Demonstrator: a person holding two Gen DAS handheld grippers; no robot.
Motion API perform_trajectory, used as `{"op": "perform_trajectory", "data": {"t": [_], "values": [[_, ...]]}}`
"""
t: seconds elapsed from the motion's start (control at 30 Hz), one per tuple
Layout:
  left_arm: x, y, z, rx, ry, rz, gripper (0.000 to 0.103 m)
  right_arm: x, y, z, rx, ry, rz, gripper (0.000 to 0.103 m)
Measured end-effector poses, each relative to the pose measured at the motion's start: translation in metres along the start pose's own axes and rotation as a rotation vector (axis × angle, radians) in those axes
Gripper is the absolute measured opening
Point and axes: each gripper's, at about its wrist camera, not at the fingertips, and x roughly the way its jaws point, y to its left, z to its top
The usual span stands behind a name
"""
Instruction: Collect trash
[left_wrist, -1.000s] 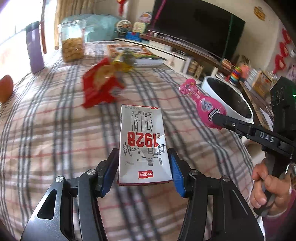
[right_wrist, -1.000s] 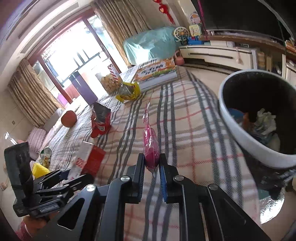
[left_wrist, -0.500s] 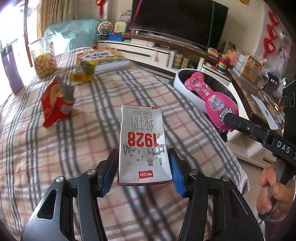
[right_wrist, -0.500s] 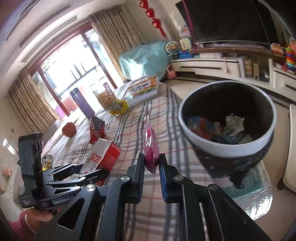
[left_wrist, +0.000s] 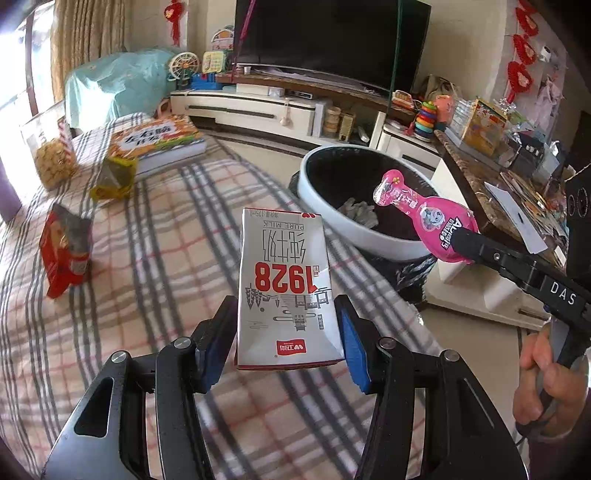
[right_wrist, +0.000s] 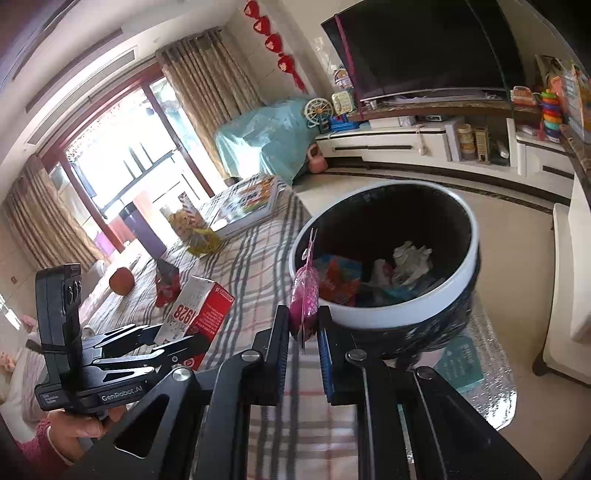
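Two items in hand, both headed for the bin (right_wrist: 388, 315) at the bed's edge. Left gripper (left_wrist: 286, 341) is clamped on the milk carton (left_wrist: 284, 291), jaws about half spread, blue pads pressing both side faces near the carton's base, carton lifted clear of the plaid blanket (left_wrist: 155, 258). Right gripper (right_wrist: 303, 332) is nearly closed, pinching the pink wrapper (right_wrist: 304, 291) by its lower end; the rest sticks up and forward, tip near the bin rim. I judge we're mid-carry, nothing dropped yet. To do it well I'd get each item fully over the dark opening before letting go, not just over the rim, since the wrapper is light and could drift back onto the blanket. I'd tip the carton nose-down so it slides off the pads cleanly, and release one at a time. Left on the blanket: red snack bag (left_wrist: 66, 254) and yellow wrapper (left_wrist: 114, 177).
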Motion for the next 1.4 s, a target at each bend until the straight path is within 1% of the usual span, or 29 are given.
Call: {"op": "perform_trajectory", "data": {"t": [0.33, 0.77, 1.1, 1.4], "values": [[0.008, -0.02, 0.018, 0.03, -0.006, -0.025, 0.053, -0.007, -0.013, 0.011, 0.0, -0.032, -0.026, 0.015], [0.028, -0.04, 0.047, 0.058, -0.002, -0.054, 0.053, -0.001, -0.038, 0.027, 0.011, -0.03, -0.073, 0.015], [0.044, -0.057, 0.066, 0.092, 0.011, -0.052, 0.053, 0.006, -0.055, 0.042, 0.023, -0.019, -0.094, 0.015], [0.056, -0.065, 0.074, 0.094, 0.021, -0.048, 0.053, 0.014, -0.057, 0.049, 0.014, -0.005, -0.108, 0.015]]}}
